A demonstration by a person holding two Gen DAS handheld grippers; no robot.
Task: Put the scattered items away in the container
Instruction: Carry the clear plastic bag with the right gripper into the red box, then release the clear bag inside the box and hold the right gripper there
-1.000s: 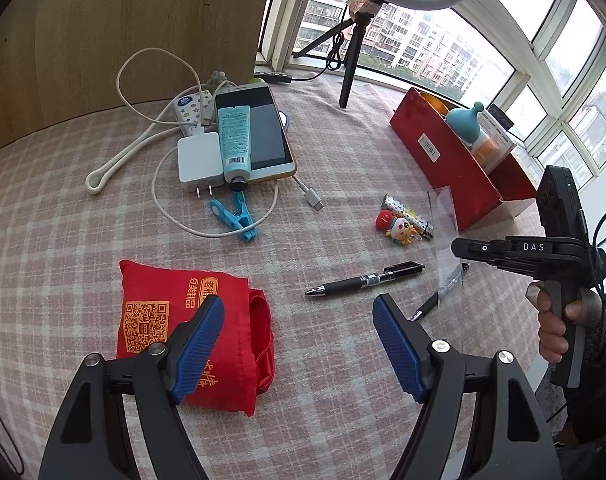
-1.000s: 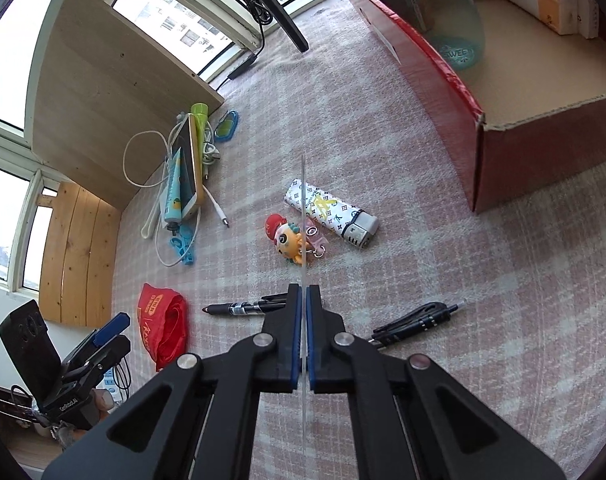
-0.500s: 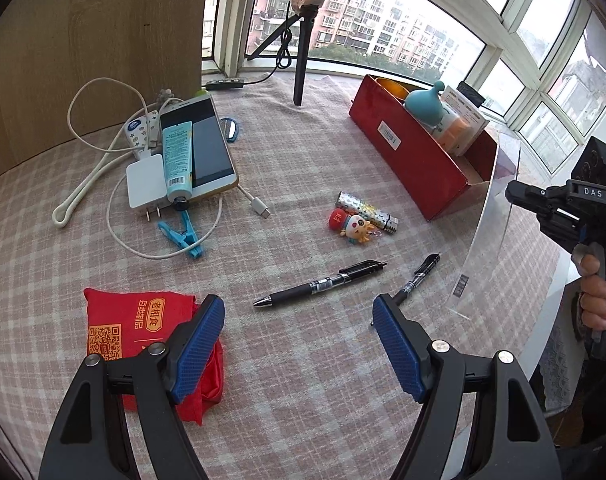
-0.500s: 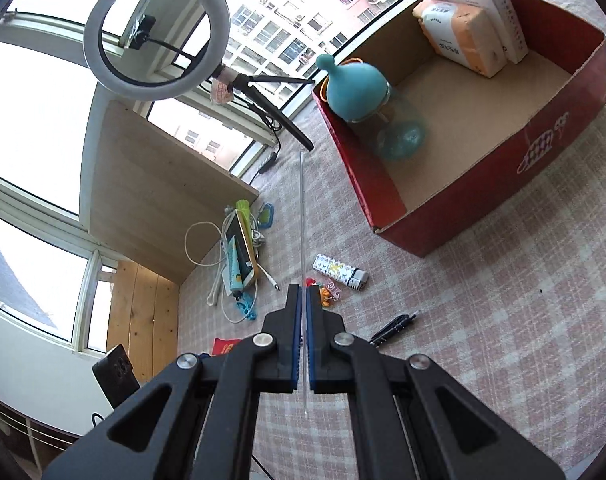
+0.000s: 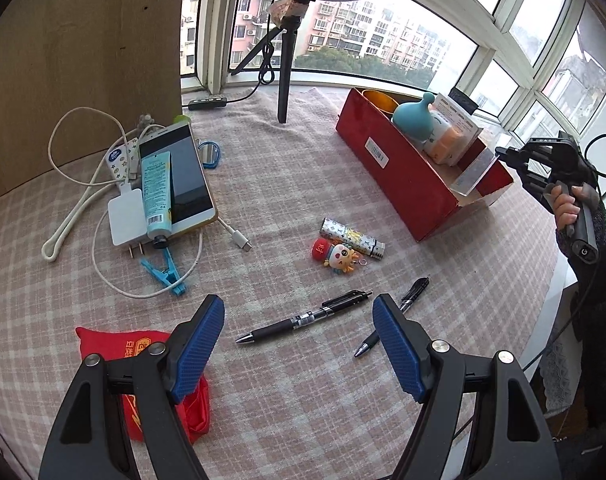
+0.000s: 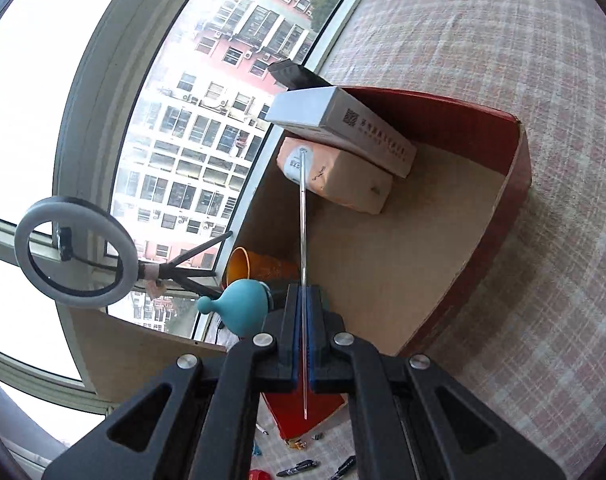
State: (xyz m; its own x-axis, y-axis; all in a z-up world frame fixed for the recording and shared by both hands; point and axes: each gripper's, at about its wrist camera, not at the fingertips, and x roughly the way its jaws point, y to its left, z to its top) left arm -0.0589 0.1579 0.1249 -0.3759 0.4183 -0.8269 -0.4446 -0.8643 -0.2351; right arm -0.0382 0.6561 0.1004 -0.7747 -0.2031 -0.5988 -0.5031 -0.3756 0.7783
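Left wrist view shows a big table with a pink checked cloth (image 5: 287,184). On it stands the red box (image 5: 399,176), the container for the tidy-up. Some things are already inside it: a blue bottle (image 5: 413,120), an orange cup (image 5: 377,98), an orange pack (image 6: 339,178) and a long white carton (image 6: 343,124).

The right gripper (image 6: 302,344) hangs over the open box. Its jaws are pressed tight on a thin clear plastic sheet (image 6: 303,232), seen edge-on in the right wrist view. The sheet hangs above the box floor and is not let go yet. I think this step is nearly done: it only needs lowering and dropping.

The left gripper (image 5: 299,344) has its blue jaws standing wide with nothing between them. It hangs above the cloth, near the pens.

A lot is left to do. Outside the box lie a phone (image 5: 183,176) with a blue tube (image 5: 156,196) on top, a white charger (image 5: 125,216) with its cable, a red pouch (image 5: 115,350), a patterned lighter (image 5: 353,238), a little doll keyring (image 5: 337,255) touching it, a blue clip (image 5: 165,272), a black pen (image 5: 303,318) and a second pen (image 5: 413,292). So the job looks about a third done, I would say.
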